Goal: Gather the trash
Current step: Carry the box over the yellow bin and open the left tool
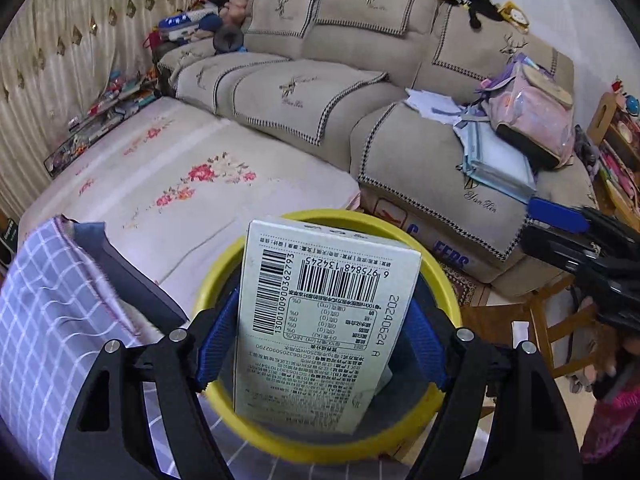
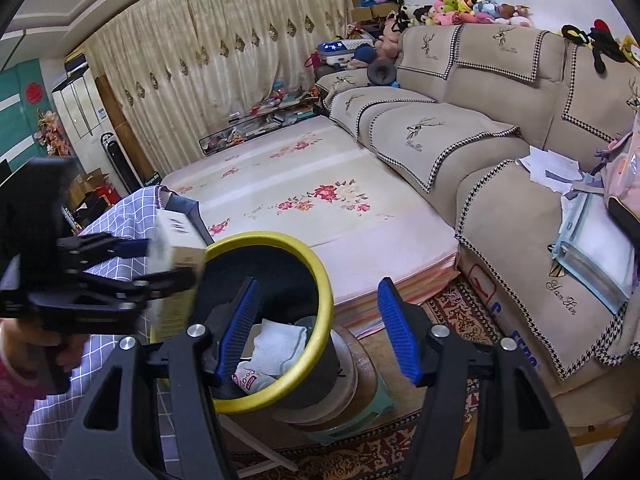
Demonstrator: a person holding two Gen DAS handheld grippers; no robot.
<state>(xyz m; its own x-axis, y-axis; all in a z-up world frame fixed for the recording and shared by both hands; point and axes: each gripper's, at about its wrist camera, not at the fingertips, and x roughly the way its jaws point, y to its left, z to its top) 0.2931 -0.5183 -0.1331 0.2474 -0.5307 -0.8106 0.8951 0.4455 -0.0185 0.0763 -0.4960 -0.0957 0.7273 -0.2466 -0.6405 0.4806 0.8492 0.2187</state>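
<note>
My left gripper [image 1: 322, 340] is shut on a white carton with barcodes [image 1: 324, 320] and holds it upright over the mouth of the black bin with a yellow rim [image 1: 440, 276]. The right wrist view shows that carton [image 2: 176, 264] at the bin's left rim [image 2: 320, 280]. My right gripper [image 2: 318, 324] is open and empty, above the bin's right side. Inside the bin lie a white crumpled paper [image 2: 278, 346] and a pink-printed wrapper [image 2: 250, 380].
The bin stands on a round stool [image 2: 352, 404] over a patterned rug [image 2: 460, 312]. A beige sofa [image 2: 480, 140] holds papers and a pink backpack [image 1: 532, 120]. A floral mat [image 2: 312, 204] lies behind the bin. A checked cloth [image 1: 44, 320] covers the table at left.
</note>
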